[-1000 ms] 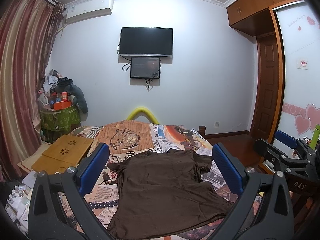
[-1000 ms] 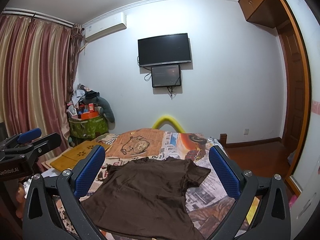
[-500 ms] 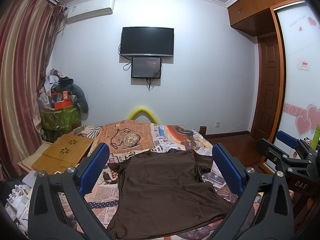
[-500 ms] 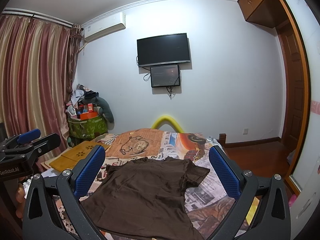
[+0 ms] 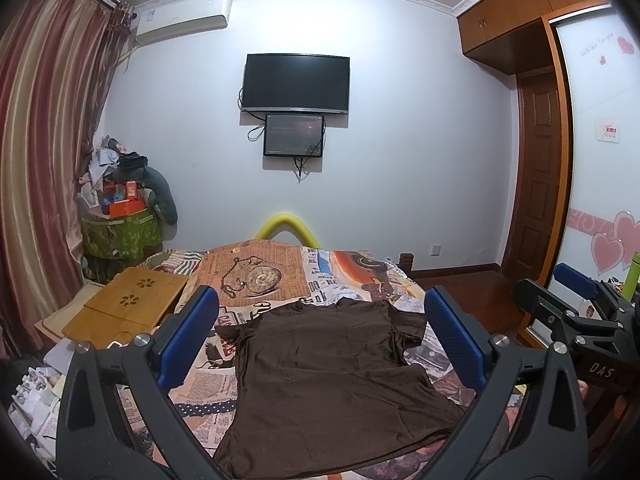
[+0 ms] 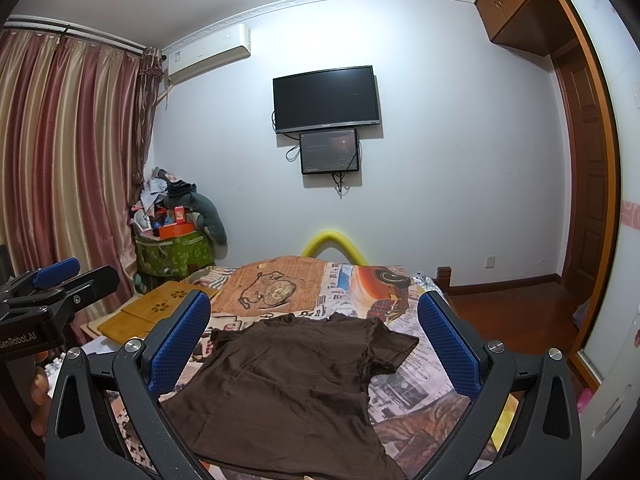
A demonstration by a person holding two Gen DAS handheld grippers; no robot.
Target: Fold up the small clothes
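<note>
1. So far nothing is folded: the brown T-shirt (image 5: 320, 368) lies spread flat on the patterned bed cover (image 5: 260, 268)
2. Left gripper (image 5: 320, 344) and right gripper (image 6: 316, 344) hover above it, jaws spread, empty
3. Every fold remains

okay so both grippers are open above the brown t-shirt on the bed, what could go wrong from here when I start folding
The brown t-shirt lies flat on a patterned bedspread; the open left gripper or right gripper might pinch the bedspread along with the thin fabric. The right sleeve is already rumpled, so a fold could trap creases. The near hem overhangs the bed edge and may slide.
</note>
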